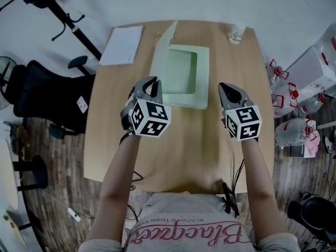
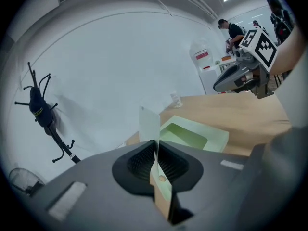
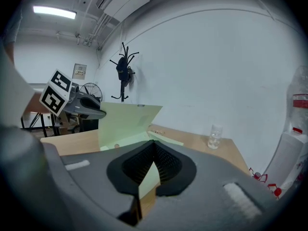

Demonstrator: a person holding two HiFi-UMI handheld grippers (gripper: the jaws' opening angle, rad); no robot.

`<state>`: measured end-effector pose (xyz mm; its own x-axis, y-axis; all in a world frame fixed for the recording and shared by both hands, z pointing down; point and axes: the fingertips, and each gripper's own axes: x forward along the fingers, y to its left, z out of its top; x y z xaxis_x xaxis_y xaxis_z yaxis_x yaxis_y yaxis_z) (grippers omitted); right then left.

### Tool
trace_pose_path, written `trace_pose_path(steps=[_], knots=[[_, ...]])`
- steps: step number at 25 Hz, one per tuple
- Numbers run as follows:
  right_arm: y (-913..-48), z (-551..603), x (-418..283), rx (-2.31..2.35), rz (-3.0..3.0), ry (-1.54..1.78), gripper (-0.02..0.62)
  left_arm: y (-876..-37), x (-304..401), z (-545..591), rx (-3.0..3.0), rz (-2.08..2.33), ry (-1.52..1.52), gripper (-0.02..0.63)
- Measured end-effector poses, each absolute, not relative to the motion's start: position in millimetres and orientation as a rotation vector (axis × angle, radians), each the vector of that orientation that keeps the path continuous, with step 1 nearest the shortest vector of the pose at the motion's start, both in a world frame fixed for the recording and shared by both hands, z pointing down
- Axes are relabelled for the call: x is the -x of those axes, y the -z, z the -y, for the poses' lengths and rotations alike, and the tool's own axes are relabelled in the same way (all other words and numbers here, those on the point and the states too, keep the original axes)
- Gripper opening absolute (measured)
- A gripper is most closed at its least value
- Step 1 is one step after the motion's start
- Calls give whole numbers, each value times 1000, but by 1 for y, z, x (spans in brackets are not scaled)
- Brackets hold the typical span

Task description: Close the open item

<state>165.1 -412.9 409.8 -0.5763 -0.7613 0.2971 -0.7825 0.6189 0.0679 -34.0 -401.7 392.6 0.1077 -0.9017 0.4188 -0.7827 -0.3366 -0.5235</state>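
A pale green box point(image 1: 202, 77) lies open on the wooden table point(image 1: 184, 146), its lid point(image 1: 167, 35) standing up at the box's far left corner. My left gripper point(image 1: 152, 83) hovers over the box's near left corner, jaws shut with nothing in them. My right gripper point(image 1: 227, 88) hangs just right of the box's near right corner, also shut and empty. In the left gripper view the box point(image 2: 192, 134) and its thin upright lid point(image 2: 149, 121) lie straight ahead. In the right gripper view the raised lid point(image 3: 127, 119) stands ahead, with the left gripper point(image 3: 98, 112) beside it.
A white sheet point(image 1: 122, 45) lies at the table's far left corner and a small glass point(image 1: 236, 33) at the far right. A black chair point(image 1: 47, 96) stands left of the table. Water bottles point(image 1: 294, 130) sit on the floor at the right.
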Motion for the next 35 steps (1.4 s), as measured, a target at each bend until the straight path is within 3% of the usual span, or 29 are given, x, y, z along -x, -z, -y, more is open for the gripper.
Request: trace_pose_path(steps=[16,35], knots=[[-411,428,-179,-1289,2545,-116,3,-417,-44,415,2378,-1254,1386,55],[-474,427,-176,-1226,2472,-304,3,-480,-106,420,2389,-1003,1530,69]])
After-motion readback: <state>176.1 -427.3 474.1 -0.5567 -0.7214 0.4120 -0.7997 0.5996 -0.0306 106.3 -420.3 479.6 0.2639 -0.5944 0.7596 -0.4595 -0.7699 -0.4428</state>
